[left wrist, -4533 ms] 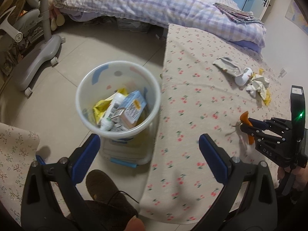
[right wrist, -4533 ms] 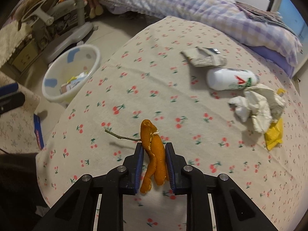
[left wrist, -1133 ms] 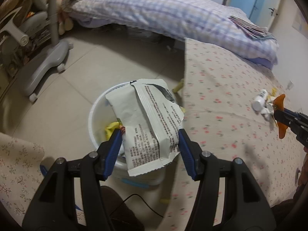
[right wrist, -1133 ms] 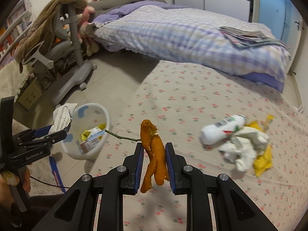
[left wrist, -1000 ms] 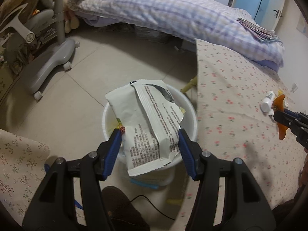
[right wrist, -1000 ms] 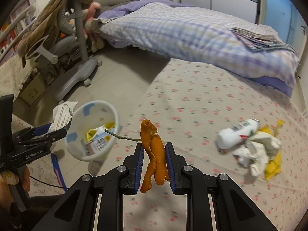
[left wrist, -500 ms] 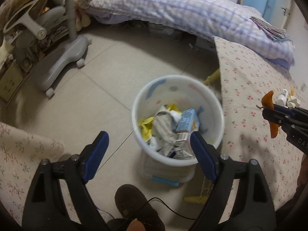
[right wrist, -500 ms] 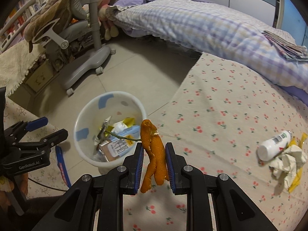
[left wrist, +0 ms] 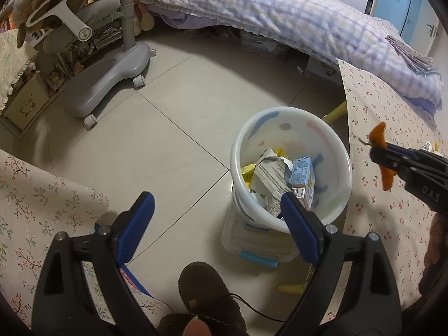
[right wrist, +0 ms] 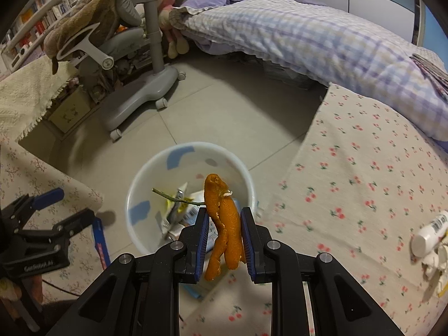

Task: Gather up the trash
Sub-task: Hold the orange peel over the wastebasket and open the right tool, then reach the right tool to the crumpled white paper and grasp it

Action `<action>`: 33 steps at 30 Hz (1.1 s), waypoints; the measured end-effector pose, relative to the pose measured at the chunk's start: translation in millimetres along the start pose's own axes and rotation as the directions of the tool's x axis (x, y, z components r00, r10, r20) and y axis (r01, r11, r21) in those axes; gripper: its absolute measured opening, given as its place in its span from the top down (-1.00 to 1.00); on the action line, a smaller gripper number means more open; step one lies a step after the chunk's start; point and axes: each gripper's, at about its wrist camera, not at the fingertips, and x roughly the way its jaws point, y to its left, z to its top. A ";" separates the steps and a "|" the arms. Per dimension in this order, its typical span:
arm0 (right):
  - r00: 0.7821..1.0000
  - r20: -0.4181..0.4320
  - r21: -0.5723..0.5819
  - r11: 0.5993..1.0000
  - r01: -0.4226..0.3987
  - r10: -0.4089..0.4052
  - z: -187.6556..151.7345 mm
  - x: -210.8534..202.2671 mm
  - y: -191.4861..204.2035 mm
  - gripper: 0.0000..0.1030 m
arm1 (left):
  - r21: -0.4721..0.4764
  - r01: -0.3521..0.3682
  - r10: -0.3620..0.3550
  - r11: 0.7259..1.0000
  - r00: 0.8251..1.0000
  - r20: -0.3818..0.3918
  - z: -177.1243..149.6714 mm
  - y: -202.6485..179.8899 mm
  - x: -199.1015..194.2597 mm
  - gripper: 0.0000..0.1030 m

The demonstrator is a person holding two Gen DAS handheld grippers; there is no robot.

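A white bin (left wrist: 291,128) (right wrist: 156,165) stands on the floor beside the cherry-print table (left wrist: 392,117) (right wrist: 364,173). It holds a grey-white wrapper (left wrist: 270,175), a blue carton (left wrist: 301,176) and yellow scraps. My left gripper (left wrist: 217,218) is open and empty, low and to the left of the bin. My right gripper (right wrist: 224,229) is shut on an orange peel (right wrist: 224,218) with a thin twig (right wrist: 173,198), held over the bin's near rim. The right gripper (left wrist: 378,156) also shows at the right of the left wrist view, holding the peel (left wrist: 387,177).
A white bottle (right wrist: 428,232) and crumpled paper (right wrist: 436,260) lie on the table at the right. A grey wheeled chair base (left wrist: 109,84) stands on the tile floor at the left. A checked bed (left wrist: 280,16) runs along the back. My shoe (left wrist: 207,294) is near the bin.
My left gripper opened and dropped the grey-white wrapper into the bin, then drew back left. My right gripper carried the peel from above the table to above the bin.
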 end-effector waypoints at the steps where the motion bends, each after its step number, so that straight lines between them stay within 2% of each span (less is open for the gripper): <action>1: 1.000 0.002 0.000 1.000 -0.005 0.005 0.8 1.9 1.7 0.53 | -0.004 0.001 -0.001 1.000 1.000 0.001 0.0 0.6 -0.6 -0.77; 4: 0.999 0.019 0.001 0.999 -0.046 0.046 2.9 4.1 4.3 0.44 | -0.011 0.005 -0.005 1.000 1.000 0.004 0.4 1.7 -1.4 -0.78; 5: 0.998 0.019 0.007 0.998 -0.060 0.060 3.7 4.1 3.7 0.16 | -0.012 0.006 -0.006 1.000 1.000 0.004 0.3 1.8 -1.6 -0.78; 6: 0.998 0.022 0.014 0.998 -0.063 0.062 4.0 3.5 2.8 -0.28 | -0.013 0.006 -0.006 1.000 1.000 0.005 0.5 1.3 -1.9 -0.78; 7: 0.997 0.033 0.024 0.998 -0.064 0.063 3.4 1.1 0.9 -0.40 | -0.012 0.005 -0.005 1.000 1.000 0.006 0.5 0.9 -2.3 -0.78; 16: 0.998 0.068 0.012 1.000 -0.010 0.009 -3.5 -28.0 -15.1 -0.45 | -0.002 0.014 -0.014 1.000 1.000 0.013 -0.2 -7.8 -6.8 -0.80; 21: 0.998 0.064 0.024 0.999 0.023 -0.024 -13.9 -43.7 -30.5 -0.49 | 0.015 0.028 -0.028 0.999 0.999 0.022 1.3 -21.1 -10.8 -0.92; 33: 0.992 0.029 0.088 0.989 0.116 -0.119 -47.7 -79.8 -97.0 -0.54 | 0.069 0.078 -0.079 0.995 0.997 0.011 4.2 -67.9 -14.1 -0.95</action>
